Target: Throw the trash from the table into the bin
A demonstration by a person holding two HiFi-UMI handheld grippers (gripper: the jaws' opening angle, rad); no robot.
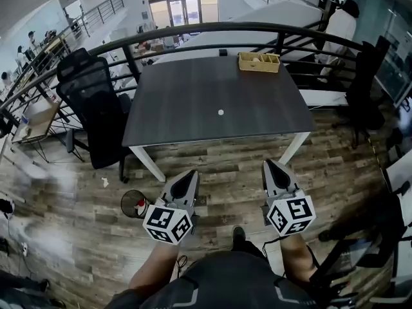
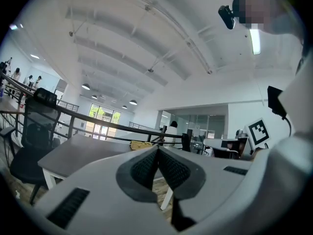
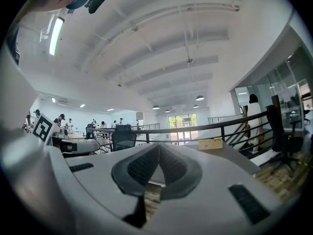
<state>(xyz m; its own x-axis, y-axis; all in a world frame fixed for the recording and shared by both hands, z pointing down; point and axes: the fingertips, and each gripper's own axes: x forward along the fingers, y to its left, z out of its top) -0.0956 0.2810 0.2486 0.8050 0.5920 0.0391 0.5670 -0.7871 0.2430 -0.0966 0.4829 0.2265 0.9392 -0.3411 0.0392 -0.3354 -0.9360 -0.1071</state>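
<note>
A small white scrap of trash [image 1: 220, 112] lies near the middle of the dark grey table [image 1: 187, 102]. The round bin [image 1: 134, 204] stands on the wooden floor left of my left gripper, with something red and white inside it. My left gripper [image 1: 190, 173] and right gripper [image 1: 268, 165] are held side by side short of the table's near edge, pointing at it. Both are shut and hold nothing. In the left gripper view the left gripper [image 2: 157, 149] has its pads pressed together, and the table [image 2: 73, 153] lies beyond. The right gripper [image 3: 159, 146] looks the same.
A wooden tray [image 1: 259, 62] sits at the table's far right edge. A black office chair [image 1: 90, 102] stands at the table's left and another [image 1: 364, 89] at the right. A black railing [image 1: 193, 29] curves behind the table. A small white scrap [image 1: 105, 182] lies on the floor by the chair.
</note>
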